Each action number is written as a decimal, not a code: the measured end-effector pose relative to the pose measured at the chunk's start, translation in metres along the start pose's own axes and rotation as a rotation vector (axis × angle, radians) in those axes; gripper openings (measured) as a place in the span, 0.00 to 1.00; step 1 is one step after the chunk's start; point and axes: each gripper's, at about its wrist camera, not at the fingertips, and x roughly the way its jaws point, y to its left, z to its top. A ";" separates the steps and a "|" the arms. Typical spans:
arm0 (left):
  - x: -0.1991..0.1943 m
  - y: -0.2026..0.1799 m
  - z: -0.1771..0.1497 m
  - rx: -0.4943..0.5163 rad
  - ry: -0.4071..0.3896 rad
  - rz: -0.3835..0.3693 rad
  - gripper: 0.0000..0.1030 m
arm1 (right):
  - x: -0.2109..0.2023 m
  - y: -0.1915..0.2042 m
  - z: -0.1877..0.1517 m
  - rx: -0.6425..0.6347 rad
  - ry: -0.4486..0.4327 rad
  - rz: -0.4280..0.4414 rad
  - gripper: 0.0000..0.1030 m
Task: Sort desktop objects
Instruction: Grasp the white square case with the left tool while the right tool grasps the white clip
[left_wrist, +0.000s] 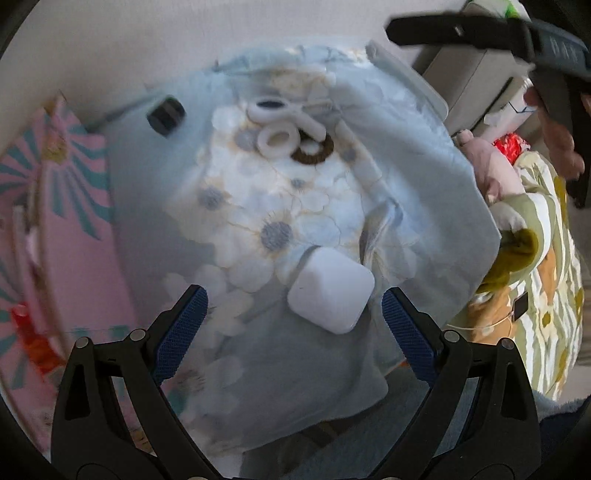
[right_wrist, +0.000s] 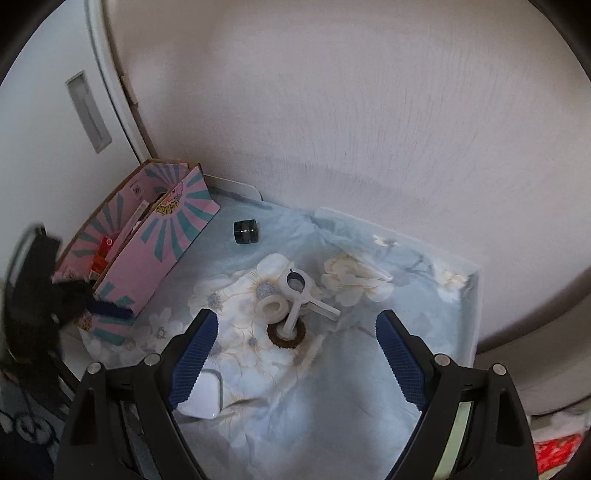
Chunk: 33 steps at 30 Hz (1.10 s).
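A white rounded case (left_wrist: 330, 293) lies on the blue floral cloth (left_wrist: 177, 229), just ahead of my open left gripper (left_wrist: 293, 306) and nearer its right finger. Farther off lie white scissors (left_wrist: 286, 110), a white tape roll (left_wrist: 279, 140), a brown ring (left_wrist: 312, 151) and a small black jar (left_wrist: 166, 114). In the right wrist view my right gripper (right_wrist: 295, 330) is open and empty above the scissors (right_wrist: 301, 291), the tape roll (right_wrist: 273, 308), the brown ring (right_wrist: 286, 336). The jar (right_wrist: 246, 231) and the white case (right_wrist: 203, 397) also show.
A pink and teal cardboard organiser (right_wrist: 147, 254) stands at the cloth's left edge, holding red items (left_wrist: 55, 206). The wall (right_wrist: 351, 110) runs behind the table. Patterned bedding (left_wrist: 535, 258) and a grey box (left_wrist: 465, 74) lie to the right. The right gripper (left_wrist: 517, 40) hovers at the upper right.
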 end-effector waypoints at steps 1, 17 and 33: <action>0.005 0.000 -0.001 -0.001 0.004 -0.007 0.93 | 0.008 -0.004 0.001 0.001 0.009 0.012 0.83; 0.056 -0.019 -0.007 0.130 0.005 0.004 0.93 | 0.114 -0.019 0.004 -0.218 0.162 0.067 0.49; 0.053 -0.015 -0.011 0.160 -0.055 -0.006 0.86 | 0.140 -0.019 0.012 -0.267 0.229 0.158 0.28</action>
